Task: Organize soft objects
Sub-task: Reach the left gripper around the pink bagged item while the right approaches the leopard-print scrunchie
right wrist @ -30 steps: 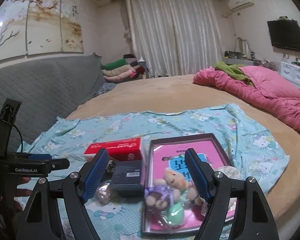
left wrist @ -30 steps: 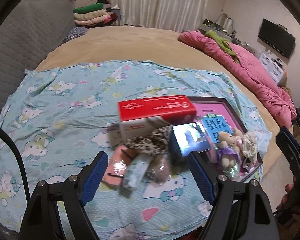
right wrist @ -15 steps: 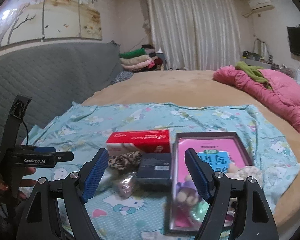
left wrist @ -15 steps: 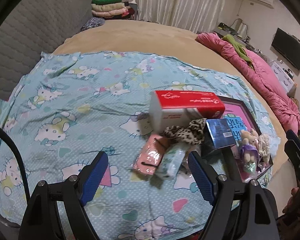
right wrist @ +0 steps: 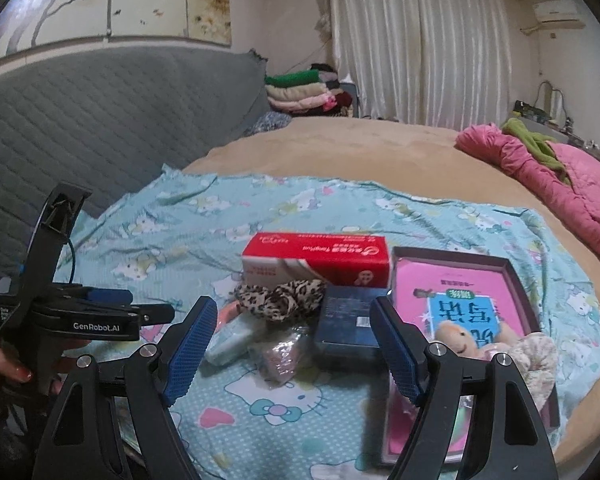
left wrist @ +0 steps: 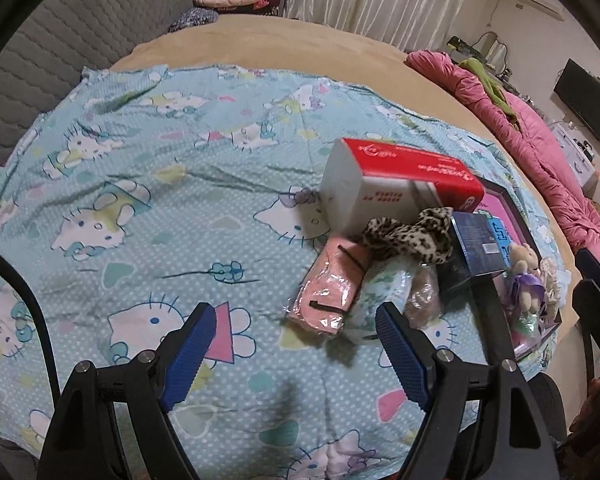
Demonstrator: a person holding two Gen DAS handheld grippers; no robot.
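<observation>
Left wrist view: your left gripper [left wrist: 294, 344] hangs jaws apart, empty. Pink wrapped pack [left wrist: 327, 294] lies at 12 o'clock just beyond the tips, leopard scrunchie [left wrist: 410, 236] at 1 o'clock. Light, squashy, slick film probably; pinch across the pack's middle.

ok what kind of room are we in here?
Almost certainly a home bedroom: a large bed with a tan cover, a crumpled pink quilt, folded clothes stacked by the curtains, and a wall TV.
</observation>
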